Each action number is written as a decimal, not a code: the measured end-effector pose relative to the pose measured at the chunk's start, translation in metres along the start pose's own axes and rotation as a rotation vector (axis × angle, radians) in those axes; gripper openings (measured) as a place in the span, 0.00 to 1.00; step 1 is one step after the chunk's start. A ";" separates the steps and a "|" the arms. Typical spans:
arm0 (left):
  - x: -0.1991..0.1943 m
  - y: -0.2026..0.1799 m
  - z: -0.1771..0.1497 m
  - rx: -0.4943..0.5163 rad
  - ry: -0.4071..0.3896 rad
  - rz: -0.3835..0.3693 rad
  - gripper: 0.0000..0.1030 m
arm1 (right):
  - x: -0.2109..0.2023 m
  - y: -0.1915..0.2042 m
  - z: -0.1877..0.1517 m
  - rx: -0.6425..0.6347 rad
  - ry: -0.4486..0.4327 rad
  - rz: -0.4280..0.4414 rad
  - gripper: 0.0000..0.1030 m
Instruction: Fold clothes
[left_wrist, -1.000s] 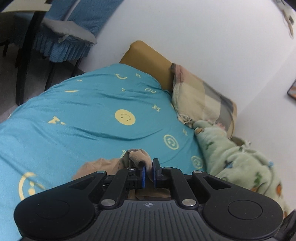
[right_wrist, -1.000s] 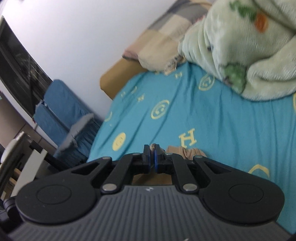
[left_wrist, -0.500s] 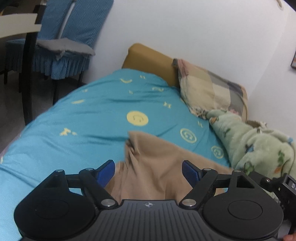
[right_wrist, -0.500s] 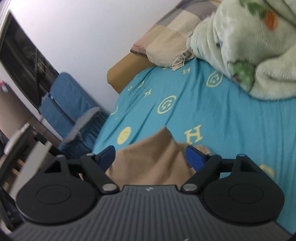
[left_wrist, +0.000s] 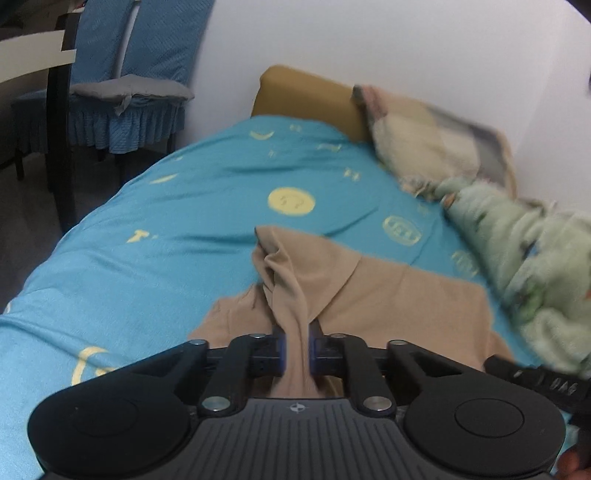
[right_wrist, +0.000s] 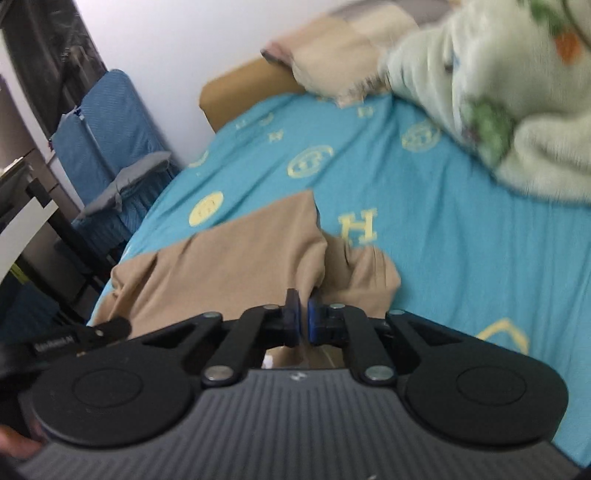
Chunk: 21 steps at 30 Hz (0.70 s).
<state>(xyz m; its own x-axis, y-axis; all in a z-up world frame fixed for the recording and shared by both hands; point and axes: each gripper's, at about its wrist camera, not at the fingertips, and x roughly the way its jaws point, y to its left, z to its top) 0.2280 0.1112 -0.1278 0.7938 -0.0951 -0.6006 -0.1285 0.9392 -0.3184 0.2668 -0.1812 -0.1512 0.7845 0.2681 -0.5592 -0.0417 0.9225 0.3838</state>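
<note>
A tan garment (left_wrist: 388, 295) lies partly folded on the blue bed sheet (left_wrist: 166, 229). My left gripper (left_wrist: 296, 350) is shut on a bunched fold of the tan garment, which rises between the blue pads. In the right wrist view the same tan garment (right_wrist: 229, 258) spreads to the left, and my right gripper (right_wrist: 302, 325) is shut on its near edge. The cloth under both grippers is hidden by their bodies.
A green fleece blanket (left_wrist: 524, 266) and a checked pillow (left_wrist: 424, 136) lie at the bed's right side near the wall. A blue-covered chair (left_wrist: 125, 96) and a dark table leg (left_wrist: 59, 122) stand left of the bed. The blanket also shows in the right wrist view (right_wrist: 517, 103).
Both grippers were shut on the garment, opened half a second ago with the cloth spread out, and have now shut again on folds nearer its edge.
</note>
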 end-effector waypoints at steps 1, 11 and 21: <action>-0.004 0.001 0.003 -0.023 -0.011 -0.016 0.08 | -0.003 0.001 0.001 -0.001 -0.009 -0.010 0.07; 0.010 0.011 0.001 -0.050 0.036 0.026 0.28 | 0.006 -0.013 -0.001 0.024 0.005 -0.105 0.05; -0.001 -0.021 0.006 0.149 -0.061 0.112 0.78 | 0.003 0.002 -0.002 -0.026 -0.082 -0.074 0.88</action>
<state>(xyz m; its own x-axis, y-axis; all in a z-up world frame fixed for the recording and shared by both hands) 0.2337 0.0939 -0.1158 0.8147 0.0289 -0.5791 -0.1323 0.9817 -0.1371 0.2674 -0.1781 -0.1539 0.8338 0.1760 -0.5233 0.0032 0.9463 0.3233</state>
